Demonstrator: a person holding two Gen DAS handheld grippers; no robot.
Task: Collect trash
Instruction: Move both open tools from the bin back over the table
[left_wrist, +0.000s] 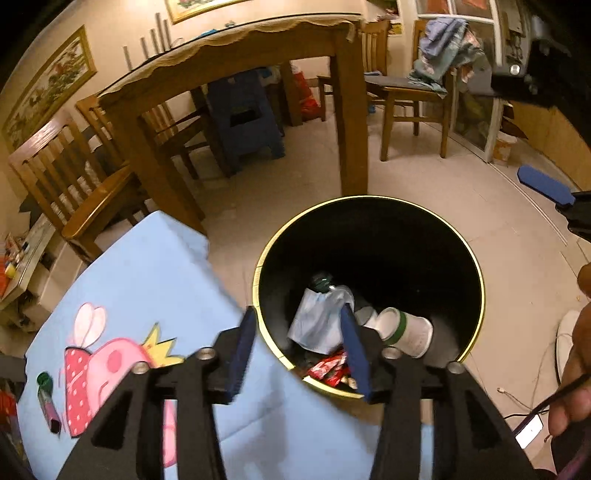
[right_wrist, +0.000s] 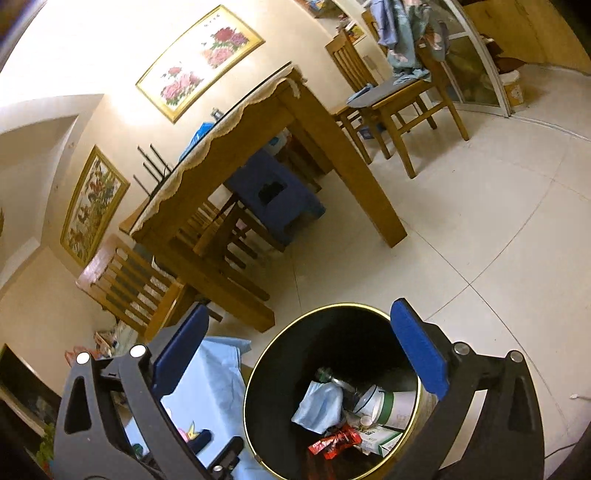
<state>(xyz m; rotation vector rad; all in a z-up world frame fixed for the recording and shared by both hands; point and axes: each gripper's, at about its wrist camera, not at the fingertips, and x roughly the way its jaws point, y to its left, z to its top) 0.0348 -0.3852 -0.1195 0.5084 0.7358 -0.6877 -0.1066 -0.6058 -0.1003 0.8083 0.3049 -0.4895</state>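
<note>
A black bin with a gold rim (left_wrist: 388, 236) (right_wrist: 332, 339) stands on the floor beside a low table. Inside lie a light-blue face mask (left_wrist: 317, 325) (right_wrist: 321, 406), a white cup with a green band (left_wrist: 404, 328) (right_wrist: 388, 402), a red wrapper (left_wrist: 328, 369) (right_wrist: 336, 443) and a green bottle (left_wrist: 321, 280). My left gripper (left_wrist: 299, 350) hangs open over the bin's near rim, nothing between its pads. My right gripper (right_wrist: 299, 350) is wide open above the bin, also empty. On the table's light-blue cartoon cloth (left_wrist: 155, 280) lies a green-capped tube (left_wrist: 46, 398).
A wooden dining table (left_wrist: 347, 110) (right_wrist: 332, 147) with chairs (left_wrist: 406, 96) and a blue stool (left_wrist: 243, 114) stands behind the bin. A hand (left_wrist: 576, 354) and cables lie at the right edge. A white bucket (right_wrist: 513, 88) sits by the glass door. Pale tiled floor surrounds the bin.
</note>
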